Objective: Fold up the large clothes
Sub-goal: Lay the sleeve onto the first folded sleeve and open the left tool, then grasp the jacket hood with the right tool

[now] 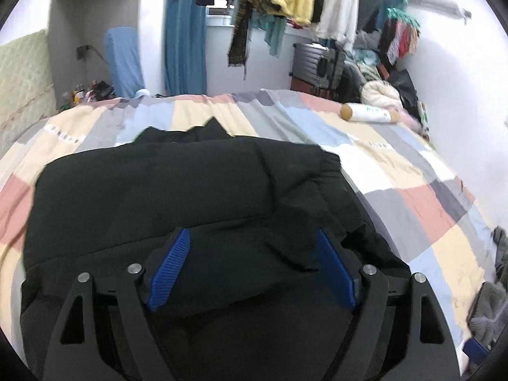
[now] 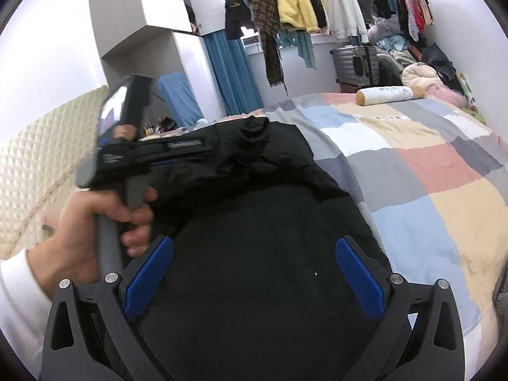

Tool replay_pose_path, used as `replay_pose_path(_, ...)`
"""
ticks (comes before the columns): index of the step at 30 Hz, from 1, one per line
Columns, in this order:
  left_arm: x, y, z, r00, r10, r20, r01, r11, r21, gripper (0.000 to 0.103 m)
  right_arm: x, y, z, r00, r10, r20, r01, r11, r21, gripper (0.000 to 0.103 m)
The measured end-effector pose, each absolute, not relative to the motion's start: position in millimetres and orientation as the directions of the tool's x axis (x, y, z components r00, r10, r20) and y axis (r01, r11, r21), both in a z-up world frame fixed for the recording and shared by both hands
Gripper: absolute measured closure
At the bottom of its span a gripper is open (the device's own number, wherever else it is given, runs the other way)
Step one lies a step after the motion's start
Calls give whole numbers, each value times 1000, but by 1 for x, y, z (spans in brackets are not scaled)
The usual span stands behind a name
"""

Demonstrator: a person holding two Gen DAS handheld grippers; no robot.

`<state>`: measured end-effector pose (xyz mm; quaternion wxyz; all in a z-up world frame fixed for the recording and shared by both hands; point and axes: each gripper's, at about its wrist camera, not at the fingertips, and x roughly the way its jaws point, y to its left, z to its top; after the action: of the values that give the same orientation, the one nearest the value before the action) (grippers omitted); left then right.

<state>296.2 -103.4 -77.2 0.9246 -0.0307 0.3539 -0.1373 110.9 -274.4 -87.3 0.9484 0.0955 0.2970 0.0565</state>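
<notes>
My left gripper (image 1: pixel 252 247) stands with its blue ribbed pads wide apart and nothing pressed between them; the black padded jacket (image 1: pixel 177 190) lies just below and ahead of these fingers, folded into a thick bundle on the patchwork quilt of pastel squares (image 1: pixel 397 165). My right gripper (image 2: pixel 254 254) is open too, its blue pads on both sides of the dark cloth but not pinching it. In the right view I see my left hand (image 2: pixel 95 219) holding the other tool to the left of my right fingers, above the far folded edge of the jacket.

I judge that a fold was just laid down and must now be settled. To do it well, I should lower open fingers flat on the top layer and press the puffy fabric so it does not spring back. The white cylinder pillow (image 1: pixel 368 114) is far ahead to the right and does not disturb.
</notes>
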Motion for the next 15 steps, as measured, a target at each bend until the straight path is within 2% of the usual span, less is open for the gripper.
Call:
replay_pose_path(10, 251, 17, -61, 771, -142, -621, 120, 990, -78, 21, 119, -261, -64, 828, 238, -508, -124, 961, 248, 0)
replay_pose_path(13, 249, 52, -77, 754, -62, -654, 59, 998, -26, 20, 142, -260, -60, 815, 266, -514, -155, 956, 250, 0)
replay_pose_path(15, 254, 74, -91, 726, -44, -686, 26, 999, -38, 20, 159, -262, -59, 806, 270, -526, -158, 956, 249, 0)
